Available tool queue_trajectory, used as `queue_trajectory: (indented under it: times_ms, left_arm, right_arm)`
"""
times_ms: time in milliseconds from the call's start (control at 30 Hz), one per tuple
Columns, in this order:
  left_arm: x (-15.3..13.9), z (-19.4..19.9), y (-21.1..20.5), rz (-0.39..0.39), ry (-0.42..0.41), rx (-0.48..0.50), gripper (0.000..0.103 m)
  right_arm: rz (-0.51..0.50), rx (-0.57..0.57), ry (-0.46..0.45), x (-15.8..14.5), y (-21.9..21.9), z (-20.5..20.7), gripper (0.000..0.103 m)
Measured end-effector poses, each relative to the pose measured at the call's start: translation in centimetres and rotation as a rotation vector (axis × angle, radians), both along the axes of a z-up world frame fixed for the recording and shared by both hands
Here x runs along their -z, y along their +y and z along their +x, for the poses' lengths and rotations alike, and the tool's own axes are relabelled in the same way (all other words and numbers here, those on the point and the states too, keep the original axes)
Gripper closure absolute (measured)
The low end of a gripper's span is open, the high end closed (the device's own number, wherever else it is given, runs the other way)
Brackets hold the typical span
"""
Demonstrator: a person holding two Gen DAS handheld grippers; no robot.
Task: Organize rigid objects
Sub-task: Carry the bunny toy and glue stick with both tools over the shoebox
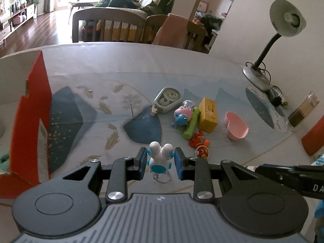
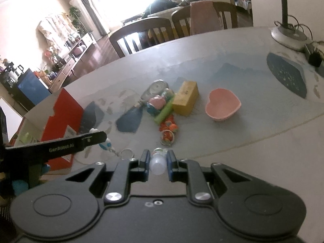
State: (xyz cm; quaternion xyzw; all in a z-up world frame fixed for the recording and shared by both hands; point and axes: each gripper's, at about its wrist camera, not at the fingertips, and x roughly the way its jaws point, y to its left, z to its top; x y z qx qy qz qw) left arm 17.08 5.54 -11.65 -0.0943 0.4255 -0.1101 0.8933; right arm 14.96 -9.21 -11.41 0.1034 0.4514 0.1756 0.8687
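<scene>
- My table (image 1: pixel 129 60), under a cloth printed with blue hills, a bare tree and fish.
- Left edge: a red box (image 1: pixel 36 109), standing open.
- Centre heap, pieces touching: grey case (image 1: pixel 168 100), pink-and-blue toy (image 1: pixel 183 115), green tube (image 1: pixel 191 124), yellow block (image 1: pixel 208 114), orange toys (image 1: pixel 199 141).
- Just right, apart: a pink heart dish (image 1: pixel 237 125).
- Far right corner: a lamp (image 1: pixel 257 77), its cord and plug beside the base.
</scene>
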Motion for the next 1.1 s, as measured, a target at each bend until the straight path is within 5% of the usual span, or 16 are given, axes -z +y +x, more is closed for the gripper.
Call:
queue_trajectory:
  times_ms: [667,1100]
  left_arm:
    - [-8.0,-1.4,8.5,-0.098,-0.123,-0.025,0.075]
    - [-12.5,-2.0,17.4,-0.06,-0.214,-0.107,0.075]
  right_arm:
    - [0.045,-0.11,-0.191,-7.1,10.6,0.4,0.088]
    - [0.028,-0.241,-0.277,-9.2,21.1,1.1,0.088]
